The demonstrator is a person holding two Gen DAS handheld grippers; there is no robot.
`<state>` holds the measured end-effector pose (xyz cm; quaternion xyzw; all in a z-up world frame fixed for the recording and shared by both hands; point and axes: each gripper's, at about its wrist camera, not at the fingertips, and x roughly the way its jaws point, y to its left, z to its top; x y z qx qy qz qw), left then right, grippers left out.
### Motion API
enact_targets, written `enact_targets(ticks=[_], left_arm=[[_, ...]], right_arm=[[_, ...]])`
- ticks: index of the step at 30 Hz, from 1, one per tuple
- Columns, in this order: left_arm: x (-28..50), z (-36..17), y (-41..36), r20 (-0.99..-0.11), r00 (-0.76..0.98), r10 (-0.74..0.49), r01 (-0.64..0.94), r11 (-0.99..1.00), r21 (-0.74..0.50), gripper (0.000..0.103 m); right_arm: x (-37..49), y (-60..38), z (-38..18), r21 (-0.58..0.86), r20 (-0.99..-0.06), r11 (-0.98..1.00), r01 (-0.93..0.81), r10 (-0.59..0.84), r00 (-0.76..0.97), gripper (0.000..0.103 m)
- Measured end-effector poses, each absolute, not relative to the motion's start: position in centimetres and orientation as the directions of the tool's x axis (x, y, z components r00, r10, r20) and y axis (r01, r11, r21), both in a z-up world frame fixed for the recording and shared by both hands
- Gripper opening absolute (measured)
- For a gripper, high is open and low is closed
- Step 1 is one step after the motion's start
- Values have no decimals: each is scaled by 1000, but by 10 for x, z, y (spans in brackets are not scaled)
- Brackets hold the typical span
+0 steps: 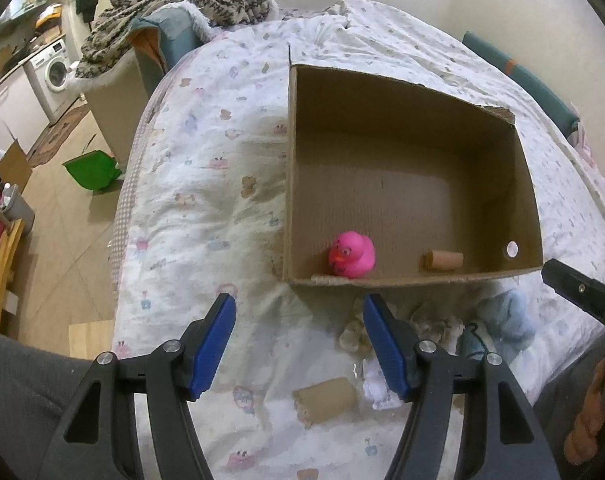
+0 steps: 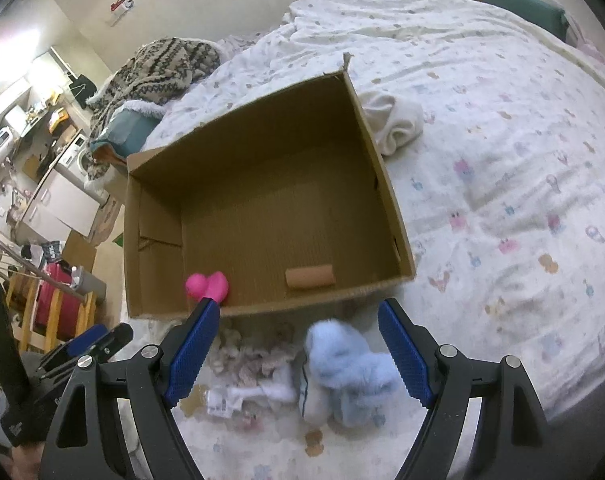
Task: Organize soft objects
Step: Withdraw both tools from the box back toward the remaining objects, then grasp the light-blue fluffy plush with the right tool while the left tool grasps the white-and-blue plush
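Pale blue fluff, your plush (image 2: 348,372), lies on the bed (image 2: 502,128) just outside the box's (image 2: 386,184) near wall, between your right gripper's (image 2: 298,354) spread, empty fingers. Inside the box, a pink duck (image 1: 352,255) sits in the near left corner, a cardboard tube (image 1: 443,260) farther right. Your left gripper (image 1: 299,346) hovers open over the bed's left edge.

- Even, soft indoor light is seen in both views, with no hard glare on the quilt (image 1: 206,200).
- A blown-out bright patch is seen at the upper left of the right wrist view.
- Soft shadow is cast inside the cardboard box (image 2: 386,184).
- Strong fisheye bending and black corner vignetting are seen.
- The blue fluffy item (image 2: 346,368) is slightly blurred.
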<state>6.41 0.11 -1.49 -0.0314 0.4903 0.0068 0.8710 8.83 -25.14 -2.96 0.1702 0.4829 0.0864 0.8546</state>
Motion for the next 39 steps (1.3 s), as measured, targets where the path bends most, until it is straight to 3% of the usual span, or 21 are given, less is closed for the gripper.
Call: enact_targets(ticks=[8, 16, 20, 26, 27, 29, 31, 34, 39], left_arm=[[57, -27, 19, -880, 474, -21, -107, 991, -82, 63], [66, -77, 21, -957, 253, -139, -143, 973, -179, 63], [67, -100, 15, -965, 157, -210, -154, 960, -234, 54], [70, -112, 7, -967, 113, -228, -148, 958, -244, 53], [70, -114, 6, -966, 111, -233, -150, 957, -248, 51], [72, -115, 3, -964, 104, -246, -146, 955, -260, 30], [72, -115, 1, -964, 105, -246, -144, 955, -260, 26], [72, -110, 1, -956, 116, -270, -134, 949, -285, 7], [67, -94, 6, -945, 151, -289, -117, 944, -308, 6]], right_arm=[[74, -256, -48, 407, -808, 913, 42, 338, 483, 87], [81, -255, -60, 415, -824, 907, 71, 342, 452, 87], [83, -254, -63, 420, -826, 904, 75, 347, 445, 87], [86, -254, -65, 427, -827, 900, 86, 351, 440, 86], [86, -255, -65, 428, -827, 899, 88, 351, 439, 86], [86, -255, -66, 428, -829, 899, 92, 349, 437, 87], [86, -256, -67, 428, -830, 899, 98, 348, 435, 87], [86, -257, -67, 430, -831, 897, 105, 348, 434, 86], [85, -262, -67, 439, -828, 891, 120, 349, 439, 86]])
